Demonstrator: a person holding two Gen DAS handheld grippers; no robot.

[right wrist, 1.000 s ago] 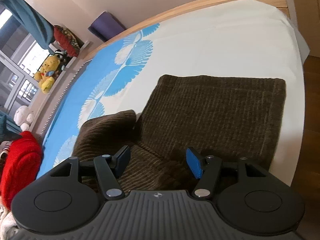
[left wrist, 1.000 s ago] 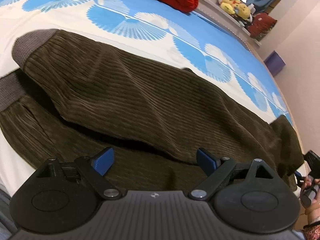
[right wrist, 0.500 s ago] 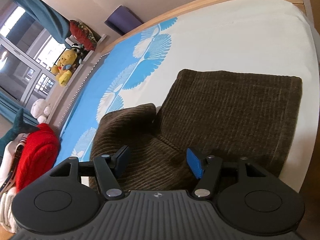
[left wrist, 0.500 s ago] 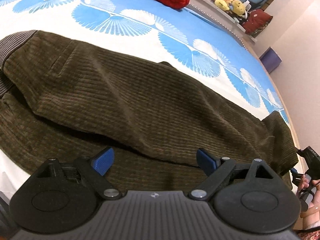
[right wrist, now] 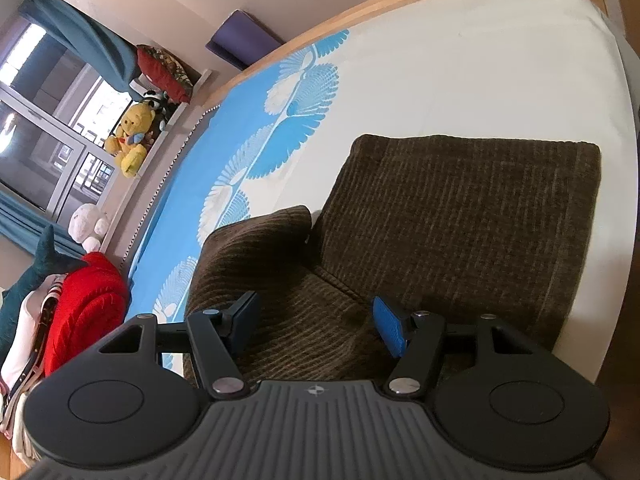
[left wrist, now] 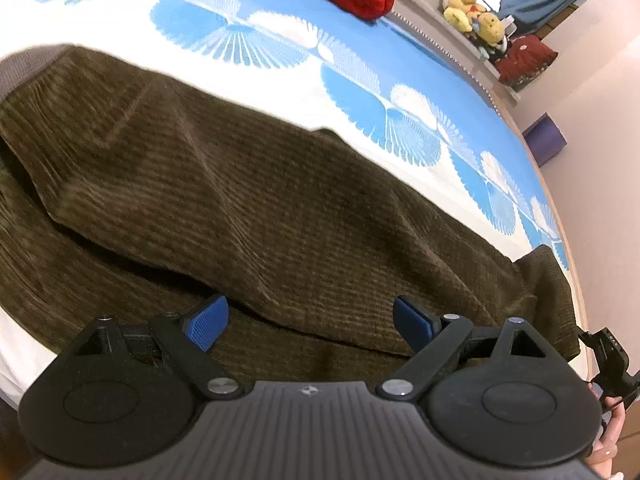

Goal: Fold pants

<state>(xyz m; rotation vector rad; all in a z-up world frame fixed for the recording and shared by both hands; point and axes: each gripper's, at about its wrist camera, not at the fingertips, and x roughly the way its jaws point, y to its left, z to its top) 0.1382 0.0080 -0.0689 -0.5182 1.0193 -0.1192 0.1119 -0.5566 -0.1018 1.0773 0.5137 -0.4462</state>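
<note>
Brown pants half folded on the bed, both grippers released above them.

Left wrist view: left gripper (left wrist: 310,320) with jaws spread wide, empty, over pants (left wrist: 256,208) lying lengthwise on the bed (left wrist: 400,76), one leg laid over the other.
Right wrist view: right gripper (right wrist: 316,326) part open, gripping nothing, over a bunched end of the pants (right wrist: 460,216); lengthwise fold apparently done, crosswise folds left.
</note>
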